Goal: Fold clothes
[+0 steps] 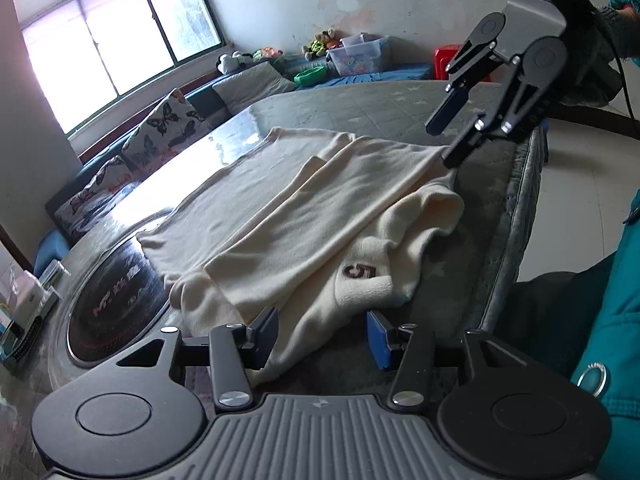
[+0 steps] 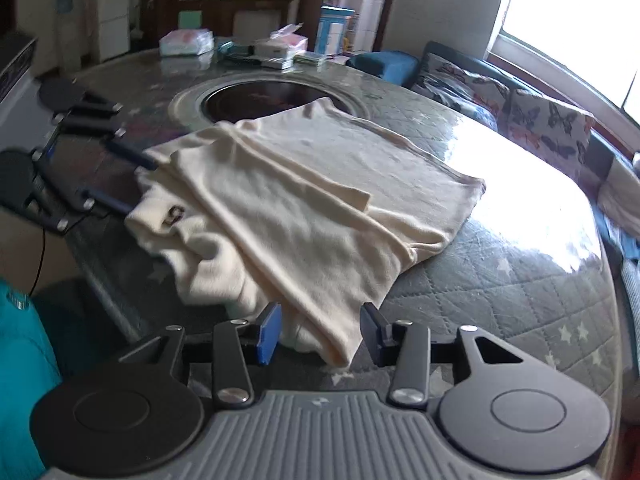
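Note:
A cream sweater [image 1: 304,208] [image 2: 304,184] lies partly folded on the round table, one sleeve laid across its body and a dark red number patch [image 1: 359,272] [image 2: 175,215] near the collar. My left gripper [image 1: 324,332] [image 2: 140,186] stands open at the collar end, with a fold of cloth lying between its blue-padded fingers [image 1: 267,325]. My right gripper [image 2: 322,334] [image 1: 444,140] is open at the opposite end. The sweater's folded edge lies between its fingers [image 2: 270,332], and its lower fingertip touches the cloth corner in the left wrist view.
The table wears a grey quilted star cover [image 2: 520,280] with a black round hob [image 1: 116,300] [image 2: 276,100] set in its middle. Boxes and packets [image 2: 276,50] crowd its far side. Butterfly cushions [image 1: 160,128] line a sofa under the window. A person's teal jacket [image 1: 616,320] is close by.

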